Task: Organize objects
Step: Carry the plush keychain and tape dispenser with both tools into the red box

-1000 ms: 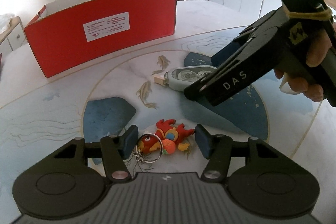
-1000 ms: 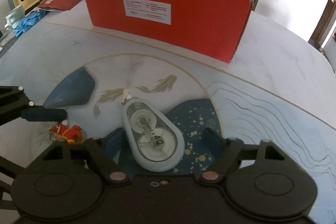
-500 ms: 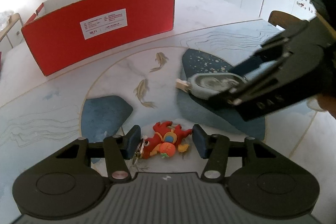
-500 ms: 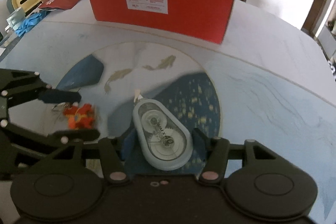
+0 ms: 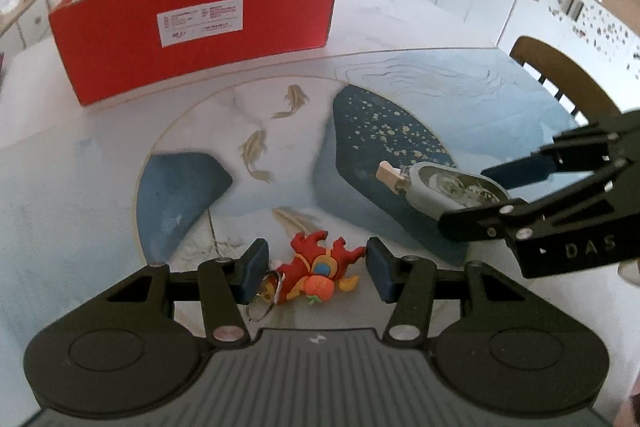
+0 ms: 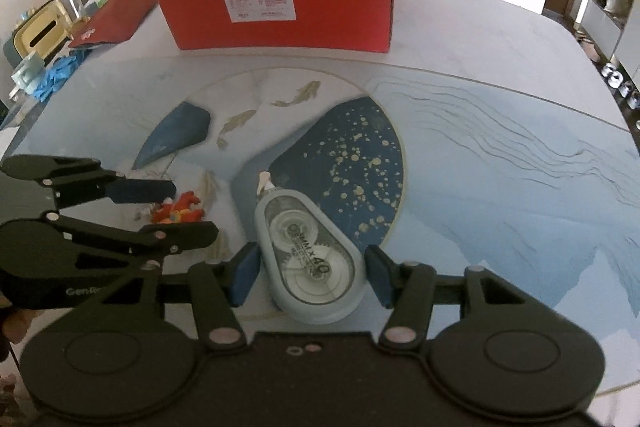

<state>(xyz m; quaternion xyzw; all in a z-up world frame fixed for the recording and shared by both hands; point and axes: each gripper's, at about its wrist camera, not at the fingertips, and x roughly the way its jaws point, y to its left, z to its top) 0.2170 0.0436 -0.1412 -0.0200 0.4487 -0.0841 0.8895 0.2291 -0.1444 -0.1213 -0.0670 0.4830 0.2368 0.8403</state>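
The left hand-held gripper (image 5: pixel 313 269) pinched the red keychain (image 5: pixel 316 273), its ring against the left pad, low over the worktop (image 5: pixel 100 187). The right hand-held gripper (image 6: pixel 307 273), jaws just closed in, clasped the tape dispenser (image 6: pixel 310 259). The red box (image 6: pixel 280 11) stood open, well apart behind.

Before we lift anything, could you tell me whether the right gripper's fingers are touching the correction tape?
Cannot tell. In the right wrist view the fingers flank the correction tape, with a thin sliver either side, too fine to call a gap; its jaws have just been closing.
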